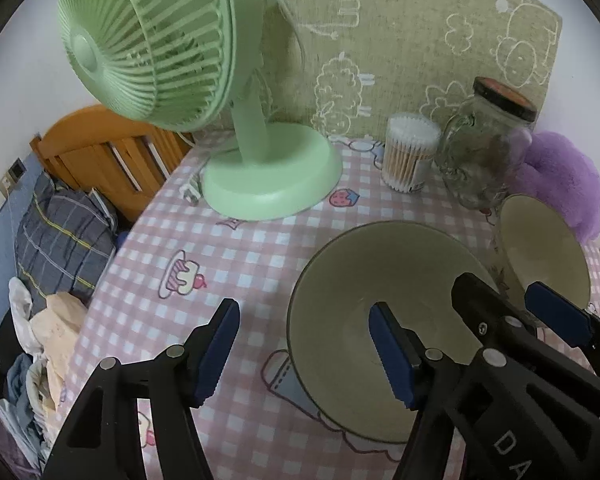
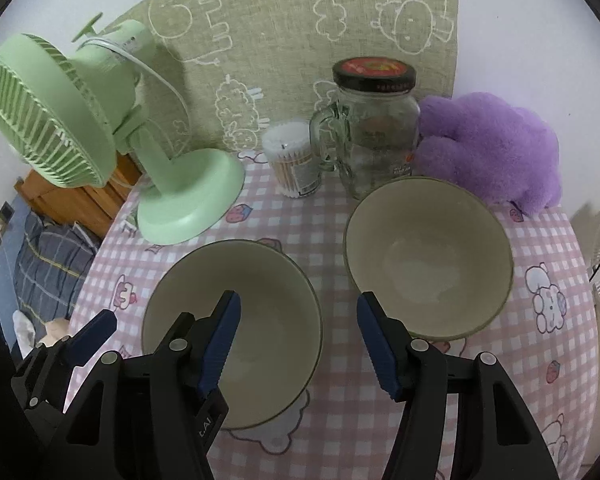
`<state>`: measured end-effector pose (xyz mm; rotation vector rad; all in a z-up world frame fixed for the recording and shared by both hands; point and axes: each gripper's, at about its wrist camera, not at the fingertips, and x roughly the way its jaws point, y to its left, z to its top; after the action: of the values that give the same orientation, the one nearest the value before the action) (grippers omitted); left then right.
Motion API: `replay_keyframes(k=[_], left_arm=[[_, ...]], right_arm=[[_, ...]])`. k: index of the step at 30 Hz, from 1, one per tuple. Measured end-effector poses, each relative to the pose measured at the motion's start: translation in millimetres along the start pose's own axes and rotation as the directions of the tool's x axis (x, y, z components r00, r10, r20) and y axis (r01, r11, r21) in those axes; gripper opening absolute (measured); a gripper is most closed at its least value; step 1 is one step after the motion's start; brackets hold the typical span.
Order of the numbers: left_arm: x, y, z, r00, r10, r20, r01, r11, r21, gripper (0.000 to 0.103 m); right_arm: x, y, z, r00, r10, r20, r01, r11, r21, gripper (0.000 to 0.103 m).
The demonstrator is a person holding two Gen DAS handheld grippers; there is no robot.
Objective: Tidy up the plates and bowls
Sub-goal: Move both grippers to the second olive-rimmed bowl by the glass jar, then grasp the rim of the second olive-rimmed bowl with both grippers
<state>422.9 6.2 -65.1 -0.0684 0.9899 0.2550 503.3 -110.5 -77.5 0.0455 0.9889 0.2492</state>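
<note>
Two cream ceramic bowls with dark rims stand upright side by side on the pink checked table (image 2: 540,380): the left bowl (image 2: 260,312) and the right bowl (image 2: 432,256), near each other, apart. The left hand-held gripper (image 1: 304,344) is spread, one finger inside the left bowl. The right hand-held gripper (image 2: 298,340) is spread, empty, hanging between both bowls. Behind stands one green plastic fan (image 2: 100,128).

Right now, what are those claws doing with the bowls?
Left claw open, right claw open. Left bowl and right bowl side by side, unstacked. Glass jar close behind.
</note>
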Motion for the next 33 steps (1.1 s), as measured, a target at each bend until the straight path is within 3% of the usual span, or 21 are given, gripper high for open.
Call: replay_keyframes(k=[5,8,11,15,19,33], left_arm=[[11,2,-2,1.000,-0.012,-0.017,0.012,1.000,-0.009,0.069],[17,1,-2,1.000,0.001,-0.018,-0.001,1.000,-0.013,0.063],[23,1,-2,0.999,-0.008,-0.031,0.008,1.000,-0.016,0.059],[28,-2,-4,0.999,-0.009,-0.043,0.009,1.000,0.000,0.040],[29,-2,-3,0.999,-0.001,-0.035,0.001,1.000,0.009,0.022],[18,0,-11,0.999,-0.013,-0.048,0.013,1.000,0.019,0.019]], right_arm=[[12,0,-3,1.000,0.013,-0.022,-0.013,1.000,0.003,0.060],[16,-1,-4,1.000,0.005,-0.021,-0.004,1.000,0.010,0.052],[19,-5,-5,1.000,-0.004,-0.027,0.005,1.000,0.024,0.052],[29,-6,-6,0.999,-0.013,-0.052,0.014,1.000,0.021,0.039],[35,-3,-6,0.998,-0.023,-0.053,0.023,1.000,0.002,0.019],[26,2,-8,0.998,-0.044,-0.041,0.042,0.998,-0.040,0.016]])
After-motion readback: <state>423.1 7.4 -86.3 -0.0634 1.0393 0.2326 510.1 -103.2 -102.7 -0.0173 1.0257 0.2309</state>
